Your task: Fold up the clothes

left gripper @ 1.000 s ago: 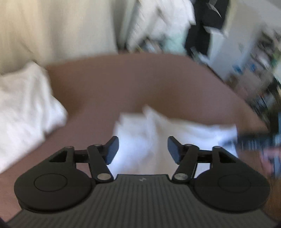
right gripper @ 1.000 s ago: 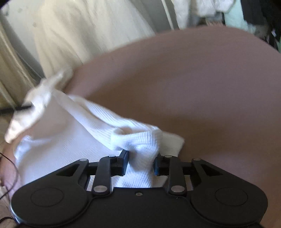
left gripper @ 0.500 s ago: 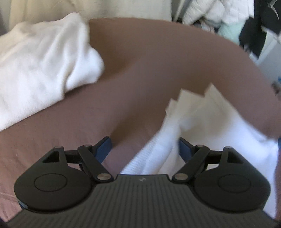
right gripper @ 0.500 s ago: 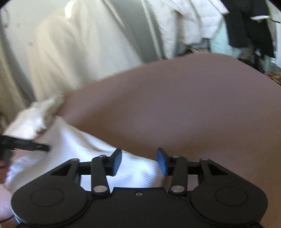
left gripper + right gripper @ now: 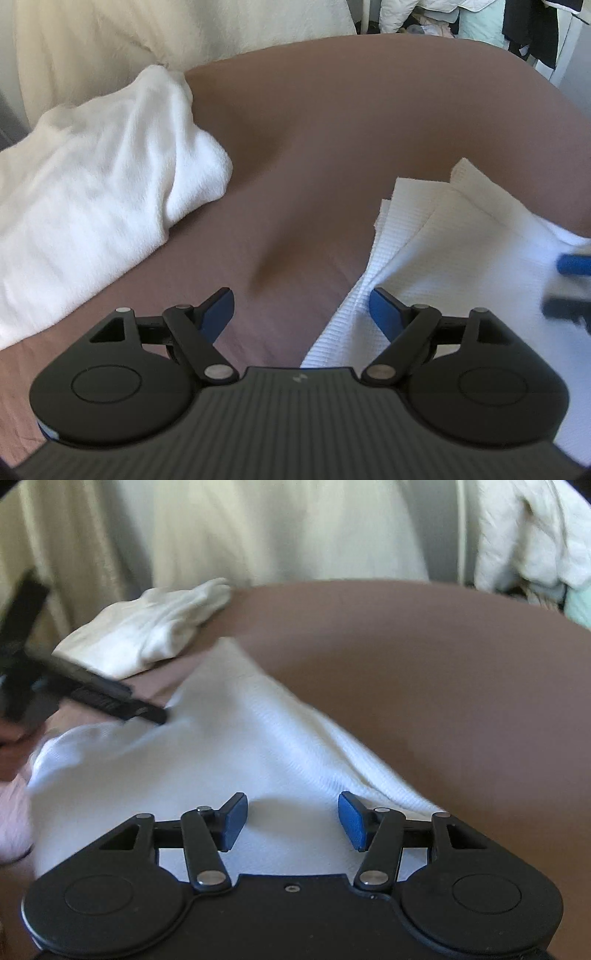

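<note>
Both of my jaws stand wide apart with nothing between them: my left gripper [image 5: 301, 306] hovers over the brown bedsheet [image 5: 332, 122] at the left edge of the white ribbed garment [image 5: 461, 236], and my right gripper [image 5: 293, 819] hangs just above that same garment [image 5: 229, 746]. It lies spread on the sheet with layered corners pointing away from me. Farther left a fluffy white towel [image 5: 96, 184] sits bunched near the cream curtain [image 5: 110, 40], apart from the garment.
</note>
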`<state>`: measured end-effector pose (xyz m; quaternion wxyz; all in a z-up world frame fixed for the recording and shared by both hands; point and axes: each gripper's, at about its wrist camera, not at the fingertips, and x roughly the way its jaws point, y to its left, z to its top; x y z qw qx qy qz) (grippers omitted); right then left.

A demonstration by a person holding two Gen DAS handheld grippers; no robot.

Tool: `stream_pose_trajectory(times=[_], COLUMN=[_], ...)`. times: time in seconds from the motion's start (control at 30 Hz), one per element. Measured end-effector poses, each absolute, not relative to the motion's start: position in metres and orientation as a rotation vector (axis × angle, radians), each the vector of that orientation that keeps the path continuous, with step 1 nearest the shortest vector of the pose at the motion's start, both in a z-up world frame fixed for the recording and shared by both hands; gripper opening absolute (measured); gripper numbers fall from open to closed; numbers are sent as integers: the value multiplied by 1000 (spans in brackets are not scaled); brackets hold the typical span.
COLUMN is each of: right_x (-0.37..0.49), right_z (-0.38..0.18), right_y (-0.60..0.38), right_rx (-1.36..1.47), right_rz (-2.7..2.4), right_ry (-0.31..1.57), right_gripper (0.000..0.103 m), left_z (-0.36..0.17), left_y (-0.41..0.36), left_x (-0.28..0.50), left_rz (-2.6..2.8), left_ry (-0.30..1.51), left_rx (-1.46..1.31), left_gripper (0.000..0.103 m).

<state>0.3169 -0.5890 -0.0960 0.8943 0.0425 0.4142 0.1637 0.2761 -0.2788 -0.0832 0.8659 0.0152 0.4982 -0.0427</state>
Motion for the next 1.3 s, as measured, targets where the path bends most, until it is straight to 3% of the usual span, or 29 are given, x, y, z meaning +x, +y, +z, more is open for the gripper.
stream_pose_trajectory(times=[0.13,0.17,0.2,0.27,0.47,0.5,0.77,0.97,1.13,1.3], right_x=[328,330,328,318,230,214,102,89,98,117], right_z=[-97,-96,-95,-87,-61,-62,-100,-77,-76,-106], right_y=[-598,-599,-600,-604,-590,-581,-536,-559,-615,-675], right_rx=[139,140,138,149,263,242,76,105,378,727], right_rz=[212,158,94,-15,116,146,235,158,89,79], right_ry=[837,829,825,807,741,752,861,873,812,809], right_gripper=[58,60,70,70,72,77,86,87,87,87], left_z=[-81,-78,-74,-68,-48,-45,-53,-58,-62,-82], left_y=[-258,-253,-247,-235,-201,-197,-237,-253,-244,-241], left_x=[269,266,264,259,245,241,185,159,140,133], left_rz=[-88,-85,-82,-76,-58,-63,-218,-199,-209,-263], left_ry=[1054,1054,1054,1053,1049,1048,1104,1107,1129,1192], left_rx=[-44,-62,-80,-116,-224,-242,-312,-256,-304,-393], left_gripper=[82,82,81,80,81,82,82,84,84,93])
